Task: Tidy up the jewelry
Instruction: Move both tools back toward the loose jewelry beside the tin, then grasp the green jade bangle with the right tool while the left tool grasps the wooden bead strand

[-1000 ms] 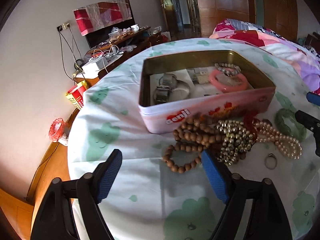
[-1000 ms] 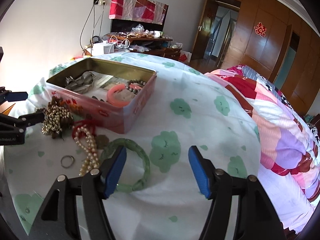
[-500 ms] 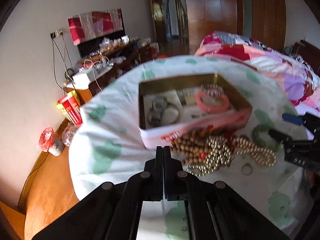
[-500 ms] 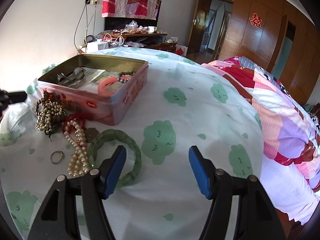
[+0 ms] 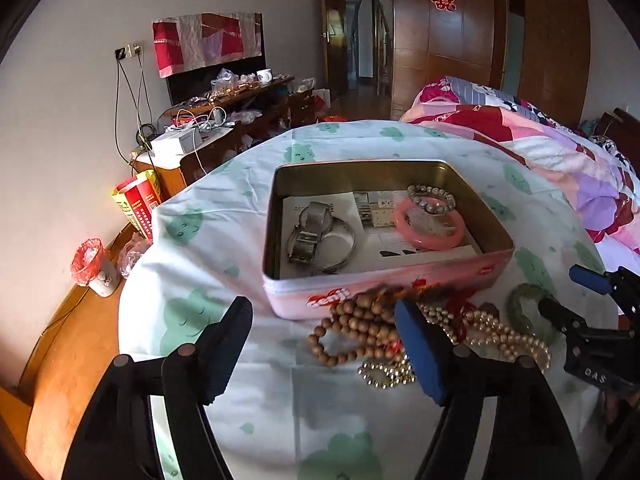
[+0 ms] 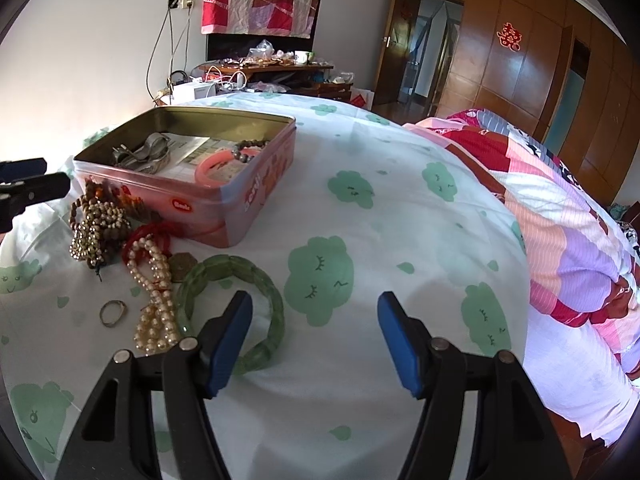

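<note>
A pink tin (image 5: 384,280) stands open on the cloud-print sheet, holding a metal watch (image 5: 310,232), a pink bangle (image 5: 430,226) and a beaded bracelet (image 5: 431,200). In front of it lie a wooden bead bracelet (image 5: 352,328), a gold bead strand (image 5: 384,372), a pearl necklace (image 6: 154,300), a green bangle (image 6: 278,312) and a silver ring (image 6: 102,315). My left gripper (image 5: 320,308) hovers above the wooden beads, its jaws opening with nothing between them. My right gripper (image 6: 314,300) is open and empty, its left finger over the green bangle.
A bed with a pink and purple quilt (image 6: 560,240) lies to the right. A cluttered wooden desk (image 5: 224,120) stands against the far wall. Below the sheet's left edge are the wooden floor, a red-bagged bin (image 5: 90,264) and a red-yellow box (image 5: 138,204).
The left gripper stood open, snapped fully shut half a second ago, and now stands wide again, a little higher. The right gripper has hardly moved.
</note>
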Available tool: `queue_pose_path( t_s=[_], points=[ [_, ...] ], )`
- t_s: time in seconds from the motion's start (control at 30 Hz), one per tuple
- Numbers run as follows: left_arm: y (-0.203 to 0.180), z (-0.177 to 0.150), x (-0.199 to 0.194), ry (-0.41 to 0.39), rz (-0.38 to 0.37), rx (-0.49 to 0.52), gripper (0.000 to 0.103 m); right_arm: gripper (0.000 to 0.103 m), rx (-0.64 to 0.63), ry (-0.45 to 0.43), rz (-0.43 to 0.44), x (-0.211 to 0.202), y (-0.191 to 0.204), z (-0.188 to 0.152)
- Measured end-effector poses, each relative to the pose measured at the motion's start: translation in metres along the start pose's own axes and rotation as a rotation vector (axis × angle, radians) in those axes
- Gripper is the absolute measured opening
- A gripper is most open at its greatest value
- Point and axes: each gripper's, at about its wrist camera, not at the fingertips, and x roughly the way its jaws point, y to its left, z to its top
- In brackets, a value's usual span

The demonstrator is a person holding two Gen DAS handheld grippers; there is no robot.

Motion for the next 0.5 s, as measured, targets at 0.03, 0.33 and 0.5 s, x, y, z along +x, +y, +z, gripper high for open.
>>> queue_pose_path(
  t_s=[0.03, 0.33, 0.5],
  points=[
    [-0.003, 0.001, 0.005, 0.006, 0.005, 0.005, 0.074, 0.067, 0.001, -0.001, 0.002, 0.000, 0.000, 0.000],
    [-0.013, -0.004, 0.034, 0.091, -0.085, 0.023, 0.013, 0.067, 0.008, 0.001, 0.022, 0.002, -0.001, 0.000],
    [-0.008, -0.002, 0.013, 0.056, -0.126, 0.018, 0.008, 0.042, -0.005, 0.033, 0.082, 0.009, 0.005, 0.003]
  ],
)
